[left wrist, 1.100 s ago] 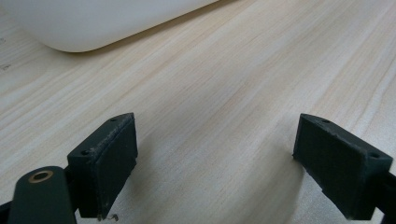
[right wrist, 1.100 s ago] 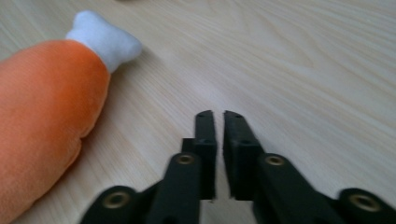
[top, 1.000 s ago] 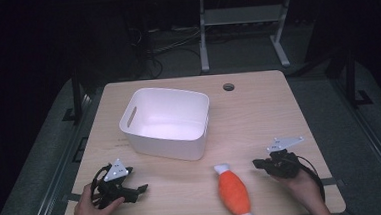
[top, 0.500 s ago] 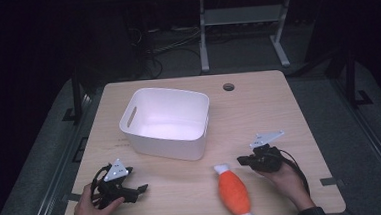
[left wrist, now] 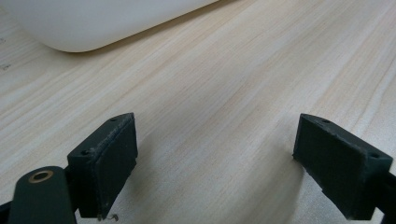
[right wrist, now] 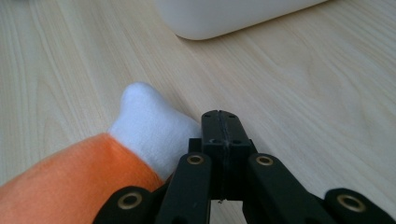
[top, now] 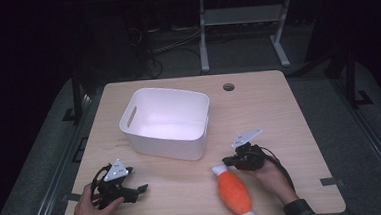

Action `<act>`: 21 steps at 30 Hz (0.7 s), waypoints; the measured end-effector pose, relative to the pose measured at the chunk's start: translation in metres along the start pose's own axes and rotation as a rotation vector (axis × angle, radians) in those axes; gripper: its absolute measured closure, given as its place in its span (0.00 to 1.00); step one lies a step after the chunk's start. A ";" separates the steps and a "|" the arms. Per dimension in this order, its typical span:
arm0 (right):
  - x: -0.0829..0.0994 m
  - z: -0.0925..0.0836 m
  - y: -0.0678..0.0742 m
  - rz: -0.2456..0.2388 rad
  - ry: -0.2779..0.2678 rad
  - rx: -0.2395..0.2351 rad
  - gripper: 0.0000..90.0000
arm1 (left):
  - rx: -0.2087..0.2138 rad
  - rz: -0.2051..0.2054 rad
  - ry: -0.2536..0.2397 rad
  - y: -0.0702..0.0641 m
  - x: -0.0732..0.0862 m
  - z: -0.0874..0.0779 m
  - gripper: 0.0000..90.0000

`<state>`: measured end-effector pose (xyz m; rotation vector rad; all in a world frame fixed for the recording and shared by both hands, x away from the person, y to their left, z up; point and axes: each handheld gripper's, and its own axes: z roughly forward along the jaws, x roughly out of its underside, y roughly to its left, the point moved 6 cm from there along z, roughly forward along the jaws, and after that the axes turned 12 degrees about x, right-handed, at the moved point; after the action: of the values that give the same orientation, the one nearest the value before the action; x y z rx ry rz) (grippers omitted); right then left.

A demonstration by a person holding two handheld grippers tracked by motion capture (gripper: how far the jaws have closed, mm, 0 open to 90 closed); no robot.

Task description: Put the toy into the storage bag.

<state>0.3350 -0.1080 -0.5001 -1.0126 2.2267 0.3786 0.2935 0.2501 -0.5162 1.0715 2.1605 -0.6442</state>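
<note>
The bin (top: 167, 121) stood mid-table (top: 299, 111). The plush toy (top: 234, 192) lay before it, rightward, at the near edge; a grommet hole (top: 228, 87) lay behind.

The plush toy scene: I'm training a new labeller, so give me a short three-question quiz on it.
1. True or false: the right tongs are shut with nothing between them.
2. Which end of the orange plush toy lies nearest the right tongs: A the white tip, B the orange middle?
3. What stands on the table beyond the left tongs, and how do those tongs stand?

Key:
1. True.
2. A.
3. A white bin; they stand open, over bare wood.
</note>
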 end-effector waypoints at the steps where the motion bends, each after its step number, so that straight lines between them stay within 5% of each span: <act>1: -0.001 0.000 0.001 -0.001 -0.001 -0.001 0.99 | 0.000 -0.001 0.000 0.000 0.000 0.000 0.14; 21: -0.023 0.016 0.029 -0.083 0.011 -0.087 0.99 | 0.000 0.000 0.000 0.000 0.000 0.000 0.14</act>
<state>0.3318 -0.0681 -0.4968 -1.1520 2.1860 0.4368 0.2935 0.2501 -0.5162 1.0716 2.1606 -0.6440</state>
